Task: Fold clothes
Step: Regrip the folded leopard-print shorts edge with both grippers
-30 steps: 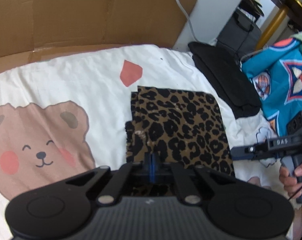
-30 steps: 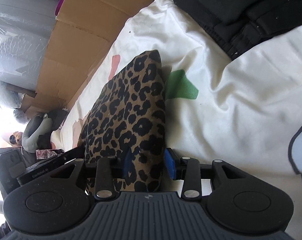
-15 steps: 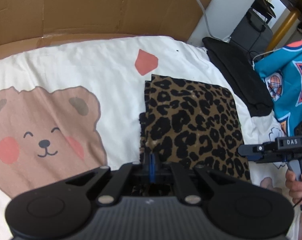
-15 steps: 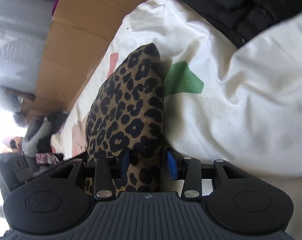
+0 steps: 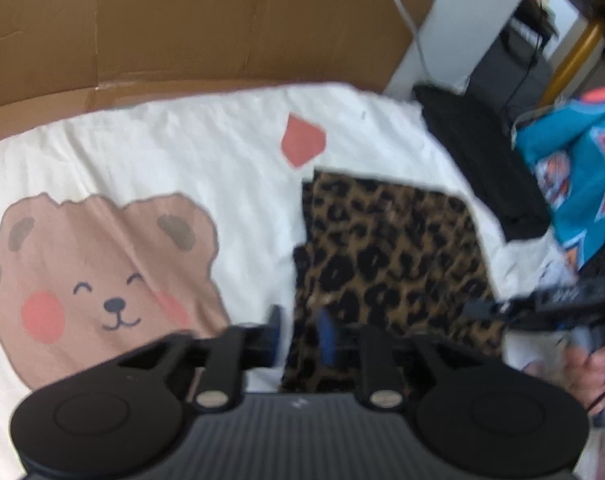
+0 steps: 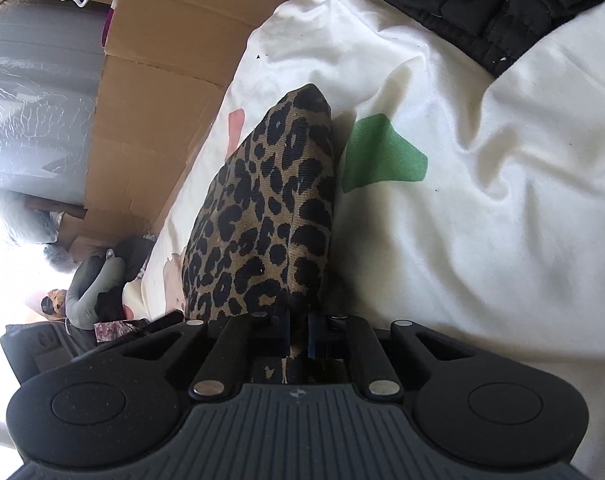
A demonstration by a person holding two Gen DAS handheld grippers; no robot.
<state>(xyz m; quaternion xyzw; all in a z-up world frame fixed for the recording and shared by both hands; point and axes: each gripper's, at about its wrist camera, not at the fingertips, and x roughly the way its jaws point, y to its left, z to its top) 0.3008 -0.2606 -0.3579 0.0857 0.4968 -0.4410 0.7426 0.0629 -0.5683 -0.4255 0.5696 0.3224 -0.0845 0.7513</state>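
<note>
A folded leopard-print garment (image 5: 390,256) lies flat on the white bear-print sheet (image 5: 206,148). My left gripper (image 5: 300,334) is open at the garment's near left corner, its blue pads standing either side of the cloth edge. In the right wrist view the garment (image 6: 262,208) runs away from my right gripper (image 6: 299,330), which is shut on its near edge. The left wrist view, blurred, shows the right gripper (image 5: 542,308) at the garment's right side, held by a hand (image 5: 590,364).
Folded black clothes (image 5: 482,168) lie at the sheet's far right, and a teal patterned garment (image 5: 574,176) lies beyond them. Flattened cardboard (image 5: 182,28) stands behind the sheet. A green printed patch (image 6: 382,156) lies beside the garment.
My left gripper, shut on the garment's corner before, has opened. My right gripper, open around the garment's edge before, has shut on it.
</note>
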